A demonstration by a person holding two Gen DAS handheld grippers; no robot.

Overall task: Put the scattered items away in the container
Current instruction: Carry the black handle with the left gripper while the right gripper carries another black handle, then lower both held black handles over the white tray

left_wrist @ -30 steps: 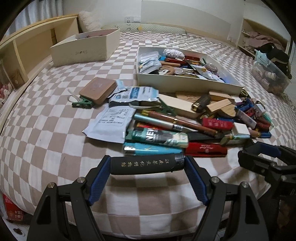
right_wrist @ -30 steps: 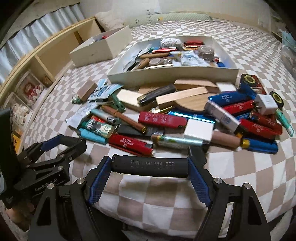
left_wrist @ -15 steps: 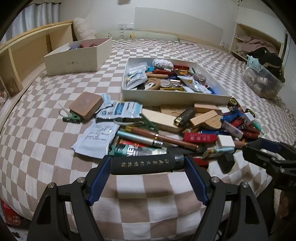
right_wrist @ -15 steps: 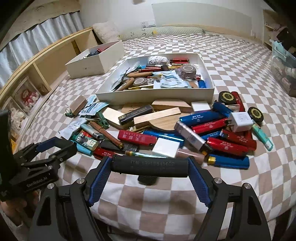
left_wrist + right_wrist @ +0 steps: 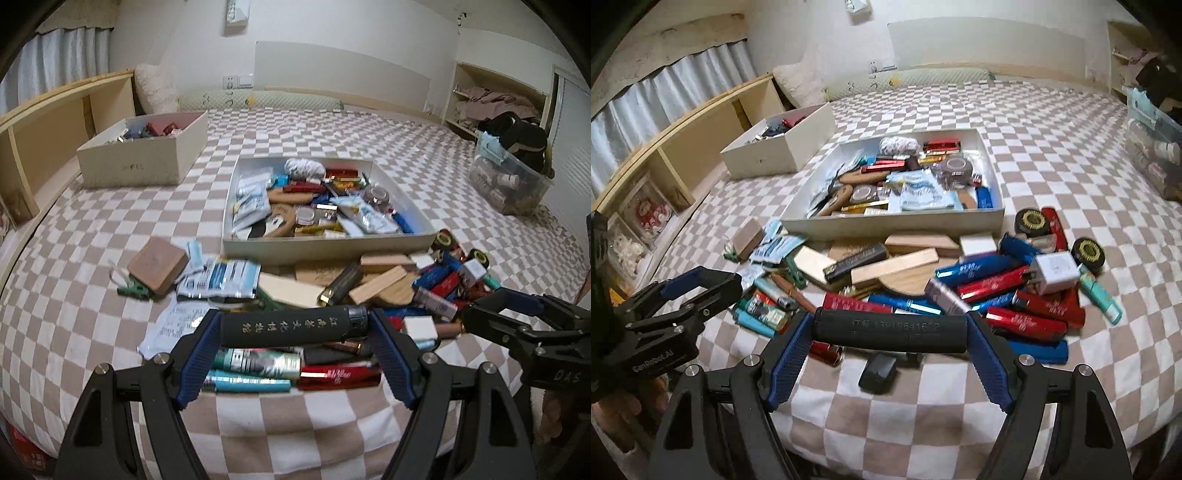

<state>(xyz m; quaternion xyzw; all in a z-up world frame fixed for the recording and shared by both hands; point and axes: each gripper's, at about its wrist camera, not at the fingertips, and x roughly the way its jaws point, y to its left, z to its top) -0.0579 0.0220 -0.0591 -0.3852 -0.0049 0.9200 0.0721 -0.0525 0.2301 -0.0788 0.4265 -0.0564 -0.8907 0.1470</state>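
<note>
A flat white box [image 5: 325, 248] half full of small items lies mid-bed; it also shows in the right wrist view [image 5: 894, 223]. A scattered pile of lighters, wood blocks and packets [image 5: 369, 295] [image 5: 960, 280] lies in front of it. My left gripper [image 5: 293, 326] is shut on a black cylinder with gold lettering [image 5: 288, 326], held above the pile's near edge. My right gripper [image 5: 890, 330] is shut on a black cylinder with printed numbers [image 5: 890, 330], also above the pile. Each gripper shows in the other's view, the right one [image 5: 517, 325] and the left one [image 5: 683, 299].
A deeper white box [image 5: 144, 151] with items stands at the back left. A wooden shelf [image 5: 44, 136] runs along the left. A clear plastic bin [image 5: 509, 184] sits at the right. A brown block [image 5: 157, 264] and packets [image 5: 218, 278] lie left of the pile. The bed's front edge is close below.
Both grippers have risen and pulled back from the pile, each keeping its black cylinder. The view now takes in more of the room.
</note>
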